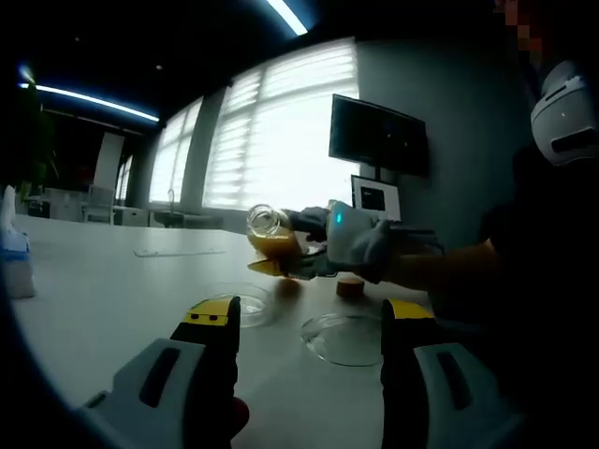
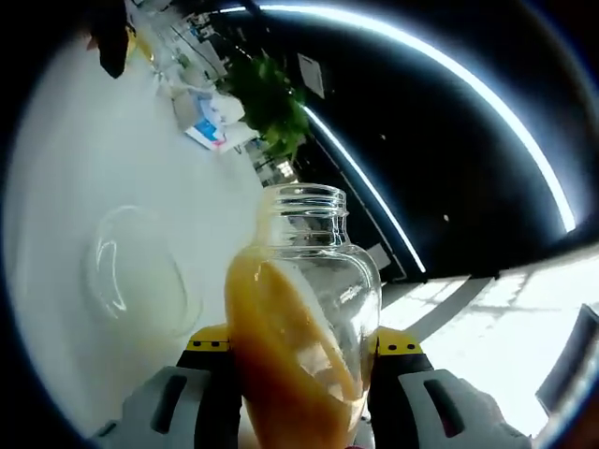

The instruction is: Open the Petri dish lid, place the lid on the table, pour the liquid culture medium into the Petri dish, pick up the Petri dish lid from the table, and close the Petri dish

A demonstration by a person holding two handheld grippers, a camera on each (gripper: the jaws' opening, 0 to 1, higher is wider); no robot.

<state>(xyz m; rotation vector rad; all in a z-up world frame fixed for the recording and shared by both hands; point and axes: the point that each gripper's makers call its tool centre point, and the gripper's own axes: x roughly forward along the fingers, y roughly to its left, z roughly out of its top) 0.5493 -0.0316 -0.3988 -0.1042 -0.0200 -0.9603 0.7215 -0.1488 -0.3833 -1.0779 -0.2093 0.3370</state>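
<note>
A glass bottle (image 2: 299,346) of orange liquid is tilted, its open mouth over the white table (image 2: 84,150). My right gripper (image 2: 304,344) is shut on its body. From the left gripper view, that bottle (image 1: 270,234) hangs in the right gripper (image 1: 285,257) above a clear round Petri dish (image 1: 239,304). A second clear round piece (image 1: 342,337), which looks like the lid, lies flat to its right. My left gripper (image 1: 309,316) stands open and empty just above the table, in front of both pieces. The dish (image 2: 131,271) lies left of the bottle.
A small orange cap (image 1: 349,286) sits on the table behind the lid. A blue-and-white pack (image 1: 14,248) stands at the far left and a flat clear sheet (image 1: 178,251) lies farther back. A person (image 1: 533,234) is at the right. A plant (image 2: 271,103) stands beyond the table.
</note>
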